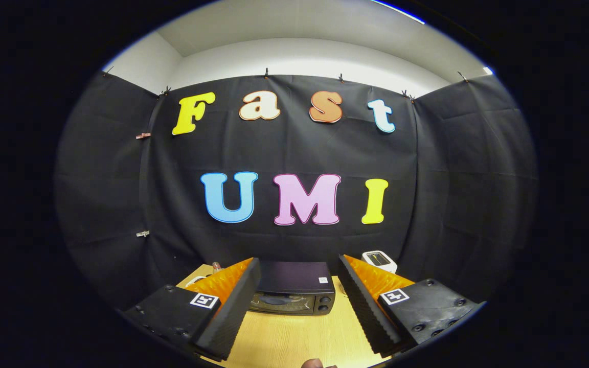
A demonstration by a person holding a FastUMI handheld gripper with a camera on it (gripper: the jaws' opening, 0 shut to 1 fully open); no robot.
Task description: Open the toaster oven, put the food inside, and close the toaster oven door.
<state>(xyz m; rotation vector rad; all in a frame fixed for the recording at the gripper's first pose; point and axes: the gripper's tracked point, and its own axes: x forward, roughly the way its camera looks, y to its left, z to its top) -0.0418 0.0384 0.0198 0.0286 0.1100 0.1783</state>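
Observation:
A black toaster oven (294, 292) stands on the light wooden table (294, 337) against the back cloth, with its glass door shut and its knobs on the right side. My gripper (297, 327) hangs open above the table, well short of the oven. The oven shows in the gap between the two ribbed black fingers (235, 312), beyond their tips. Nothing is held between them. A small brown rounded thing (314, 363) peeks up at the table's near edge; I cannot tell whether it is the food.
A small white device (379, 259) sits behind the right finger, beside the oven. A white cable and a small pale object (216, 266) lie behind the left finger. Black cloth walls close the booth on three sides.

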